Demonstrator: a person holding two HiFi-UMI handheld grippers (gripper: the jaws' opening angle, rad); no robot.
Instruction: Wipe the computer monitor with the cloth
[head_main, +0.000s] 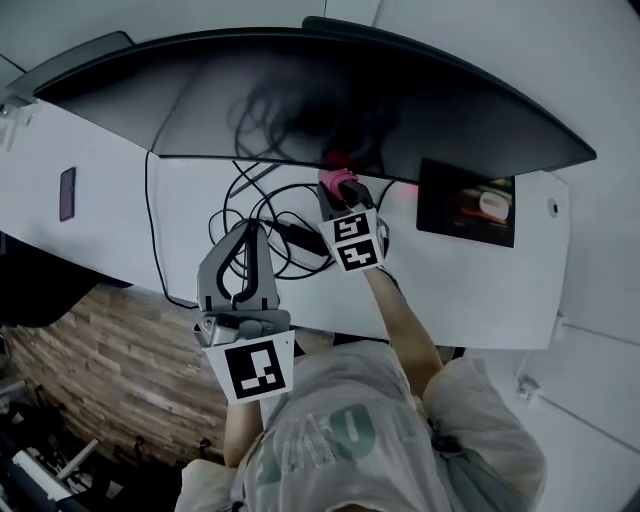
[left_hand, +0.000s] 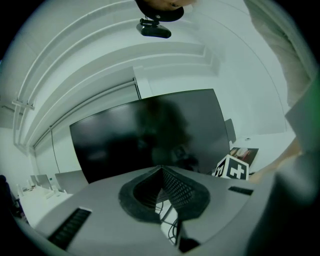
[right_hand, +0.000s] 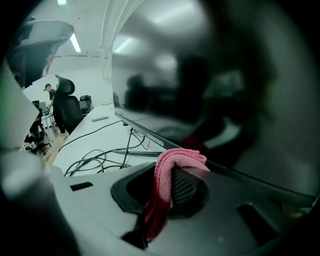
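Observation:
A wide curved dark monitor (head_main: 330, 95) stands at the back of the white desk (head_main: 470, 280). My right gripper (head_main: 338, 184) is shut on a pink cloth (head_main: 332, 180), held at the lower edge of the screen near its middle. In the right gripper view the pink cloth (right_hand: 172, 170) is folded over the fingertips, close to the screen (right_hand: 210, 85). My left gripper (head_main: 248, 232) hangs shut and empty over the desk's front edge, left of the right one. Its view faces the monitor (left_hand: 150, 132) from a distance.
Tangled black cables (head_main: 265, 215) lie on the desk under the monitor. A dark tablet-like panel (head_main: 467, 203) lies at the right. A phone (head_main: 67, 193) rests at the left. Wooden floor (head_main: 110, 360) shows below the desk edge. An office chair (right_hand: 65, 107) stands far off.

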